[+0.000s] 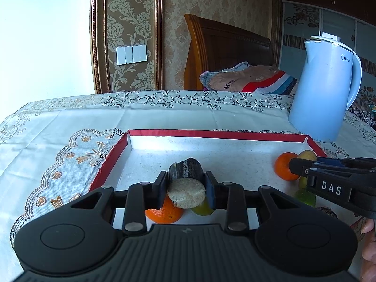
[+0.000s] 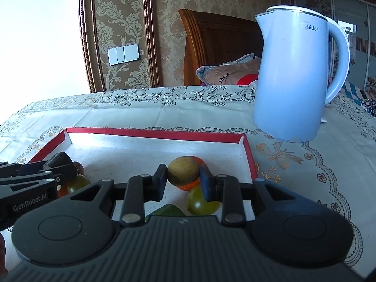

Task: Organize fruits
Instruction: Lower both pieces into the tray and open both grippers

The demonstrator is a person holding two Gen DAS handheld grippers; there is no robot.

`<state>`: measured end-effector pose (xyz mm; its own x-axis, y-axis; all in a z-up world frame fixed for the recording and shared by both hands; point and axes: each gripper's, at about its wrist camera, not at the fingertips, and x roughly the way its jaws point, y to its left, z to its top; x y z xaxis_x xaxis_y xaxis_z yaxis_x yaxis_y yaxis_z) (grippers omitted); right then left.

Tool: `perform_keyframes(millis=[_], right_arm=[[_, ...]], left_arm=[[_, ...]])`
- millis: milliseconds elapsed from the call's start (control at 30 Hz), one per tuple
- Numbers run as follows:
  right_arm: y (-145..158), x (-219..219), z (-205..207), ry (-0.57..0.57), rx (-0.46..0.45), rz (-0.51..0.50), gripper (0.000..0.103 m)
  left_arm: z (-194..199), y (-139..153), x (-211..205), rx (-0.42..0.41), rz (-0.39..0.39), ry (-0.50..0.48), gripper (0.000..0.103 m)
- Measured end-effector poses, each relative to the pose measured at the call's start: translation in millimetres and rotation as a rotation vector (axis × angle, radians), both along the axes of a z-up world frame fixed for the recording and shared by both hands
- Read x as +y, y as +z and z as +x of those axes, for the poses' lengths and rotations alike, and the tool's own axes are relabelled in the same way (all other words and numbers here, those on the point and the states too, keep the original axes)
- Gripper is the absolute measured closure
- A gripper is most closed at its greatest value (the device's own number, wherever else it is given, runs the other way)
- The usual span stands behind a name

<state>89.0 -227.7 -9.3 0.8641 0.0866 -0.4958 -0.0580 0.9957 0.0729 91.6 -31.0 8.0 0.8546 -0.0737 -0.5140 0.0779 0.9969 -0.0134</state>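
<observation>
The left gripper [image 1: 186,189] is closed on a short dark cylinder with a pale, grainy cut end [image 1: 186,184], which looks like a cut length of sugar cane; both pads press its sides and the cut end faces the camera, so it seems carried lengthwise over the near part of the shallow red-rimmed tray with a white speckled floor [image 1: 211,133]. Beneath it lie an orange tangerine [image 1: 164,215] and a green round fruit [image 1: 202,209], so the piece is probably lifted clear of them, though how high I cannot tell. The right gripper [image 2: 183,179] is closed around a round yellow-brown fruit [image 2: 182,170], pads touching both its flanks, just above a second orange tangerine [image 2: 190,185] and beside a green tomato-like fruit [image 2: 202,202] near the tray's right wall [image 2: 249,155]. Gripping across the widest part should keep each fruit from rolling out. The far half of the tray floor is bare, giving both tools open room forward; the low rim is easy to clear. The tall pale blue electric kettle [image 2: 293,77] stands on the embroidered white tablecloth [image 2: 164,108] just beyond the tray's far right corner, the one obstacle on that side
</observation>
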Motion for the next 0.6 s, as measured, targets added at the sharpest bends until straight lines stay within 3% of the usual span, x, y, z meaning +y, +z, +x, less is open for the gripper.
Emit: perform_keyframes(millis=[67,133,233,600], right_arm=[[0.1,-0.1,-0.6,-0.003,-0.004,-0.002,0.074],[0.4,0.4,-1.2,-0.001,-0.007,-0.005,0.073],[1.1,1.4,-2.8,-0.003,-0.016,-0.015,0.066],[1.9,0.8,-3.8,-0.010,-0.023,-0.014,0.059]], left_arm=[[-0.5,-0.1,0.0,-0.001,-0.003,-0.009,0.061],[-2.7,-0.1,-1.3,-0.017,0.004,-0.004,0.045],[-5.0,1.1,-2.8,-0.037,0.020,0.001,0.044],[-3.2,-0.1,0.3,-0.021,0.005,0.006,0.043]])
